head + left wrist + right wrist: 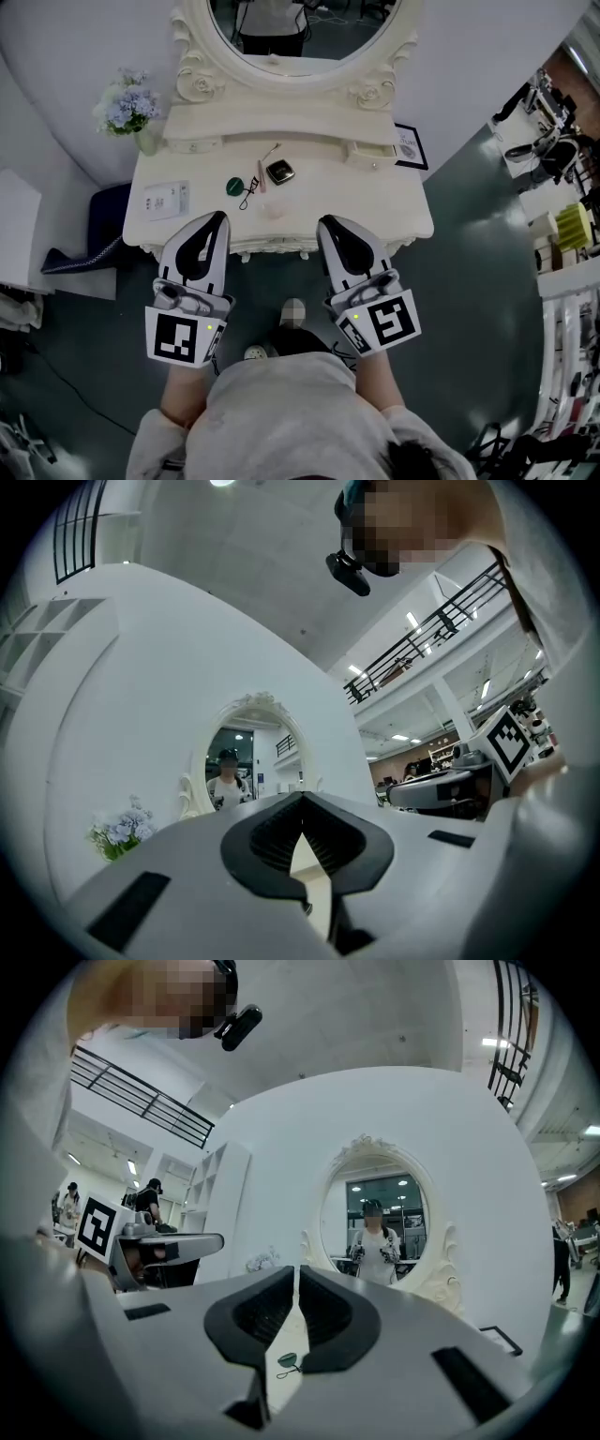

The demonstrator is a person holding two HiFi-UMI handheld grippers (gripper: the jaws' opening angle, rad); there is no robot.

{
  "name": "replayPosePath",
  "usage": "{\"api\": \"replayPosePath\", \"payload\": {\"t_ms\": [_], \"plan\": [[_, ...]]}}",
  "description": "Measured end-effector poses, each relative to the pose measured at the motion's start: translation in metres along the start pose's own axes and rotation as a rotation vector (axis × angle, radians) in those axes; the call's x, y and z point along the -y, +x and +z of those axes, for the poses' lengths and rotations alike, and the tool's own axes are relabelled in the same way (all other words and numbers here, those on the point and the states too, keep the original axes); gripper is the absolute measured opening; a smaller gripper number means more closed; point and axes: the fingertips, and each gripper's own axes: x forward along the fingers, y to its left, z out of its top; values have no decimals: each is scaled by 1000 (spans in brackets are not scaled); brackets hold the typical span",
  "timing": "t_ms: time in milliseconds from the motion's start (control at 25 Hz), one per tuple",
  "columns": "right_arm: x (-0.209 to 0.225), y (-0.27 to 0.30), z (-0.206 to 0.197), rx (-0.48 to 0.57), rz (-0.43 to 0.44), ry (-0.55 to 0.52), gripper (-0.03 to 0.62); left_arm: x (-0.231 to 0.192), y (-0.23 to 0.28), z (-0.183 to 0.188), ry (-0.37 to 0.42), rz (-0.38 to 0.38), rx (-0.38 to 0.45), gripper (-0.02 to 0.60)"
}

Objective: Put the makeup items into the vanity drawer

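On the white vanity top (375, 202) lie a round green compact (234, 186), an eyelash curler (248, 195), a thin pink stick (263, 171) and a black square compact (279, 172). A pale round item (274, 208) sits nearer the front edge. My left gripper (220, 217) and right gripper (326, 223) hover side by side over the front edge, both shut and empty. The left gripper (302, 803) points toward the mirror. Below the right gripper (296, 1274), the green compact (284, 1360) shows through the slit between its jaws. The vanity's front (272, 247) looks closed.
An oval mirror (300, 37) stands at the back, flanked by two small raised drawers (194, 143) (371, 154). A vase of blue flowers (128, 111) is at the back left, a white card (166, 200) on the left, and a framed picture (409, 145) at the right.
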Motion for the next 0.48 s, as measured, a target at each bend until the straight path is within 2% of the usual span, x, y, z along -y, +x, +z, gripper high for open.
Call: {"api": "replayPosePath", "payload": {"t_ms": [280,480], "plan": [[46,40,-7,2,63,9,32,-2,53,-11,13,33,-4,14],[76,62,-16,-4,103,20,32,1,79,-38,65,23,-88,14]]}}
